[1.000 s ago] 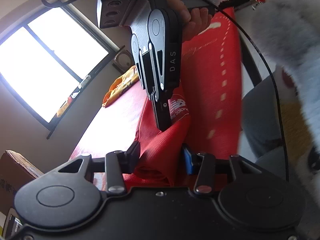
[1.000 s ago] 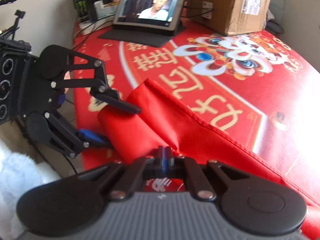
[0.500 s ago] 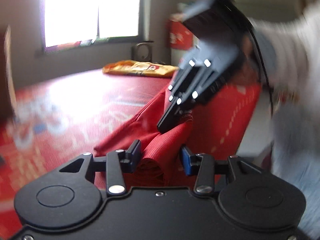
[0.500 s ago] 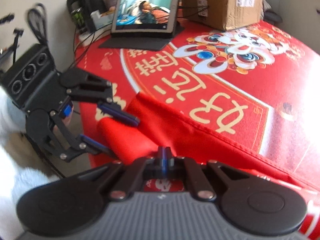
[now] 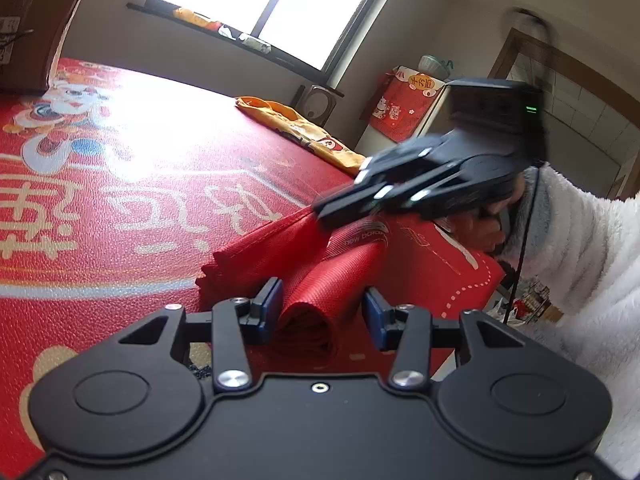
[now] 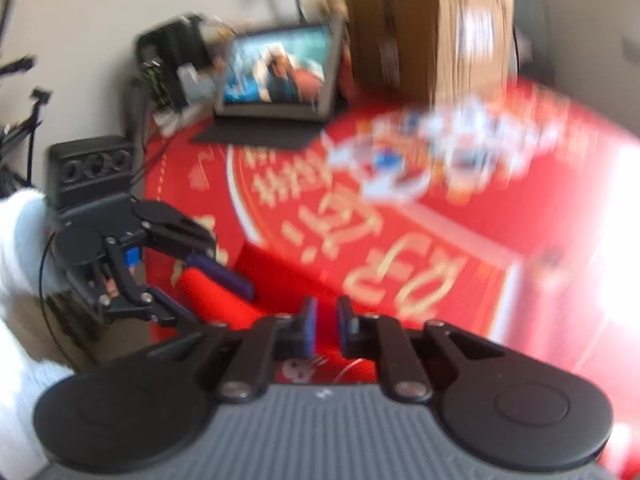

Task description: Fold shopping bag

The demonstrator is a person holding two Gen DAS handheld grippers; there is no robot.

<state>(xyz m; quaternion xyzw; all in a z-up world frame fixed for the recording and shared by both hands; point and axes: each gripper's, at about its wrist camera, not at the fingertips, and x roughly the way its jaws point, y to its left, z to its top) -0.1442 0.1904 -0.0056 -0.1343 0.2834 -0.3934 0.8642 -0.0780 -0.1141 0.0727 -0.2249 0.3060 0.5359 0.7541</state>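
Observation:
The red shopping bag [image 5: 320,292] is rolled into a tube and lies on the red tablecloth [image 5: 120,200] near the table's front corner. My left gripper [image 5: 322,312] has its blue pads on either side of the tube's near end; the pads still hug it as the jaws begin to ease apart. A flat flap of the bag with a white logo spreads beyond the tube. My right gripper [image 5: 324,212] hovers just above that flap. Its jaws are opening, and in the right wrist view nothing sits between the pads of the right gripper [image 6: 327,324]. There the left gripper [image 6: 216,304] straddles the bag [image 6: 208,292].
A cardboard box [image 6: 432,32] and a propped tablet [image 6: 280,72] stand at the table's far end. An orange-yellow packet [image 5: 296,128] lies near the window side. The table edge [image 5: 480,280] drops off beside the bag. A person's white fleece sleeve [image 5: 580,260] is behind the right gripper.
The right gripper's jaws have parted, let go of the bag fabric and lifted a little. The left gripper has rolled upright with the tube, which now lies on the table.

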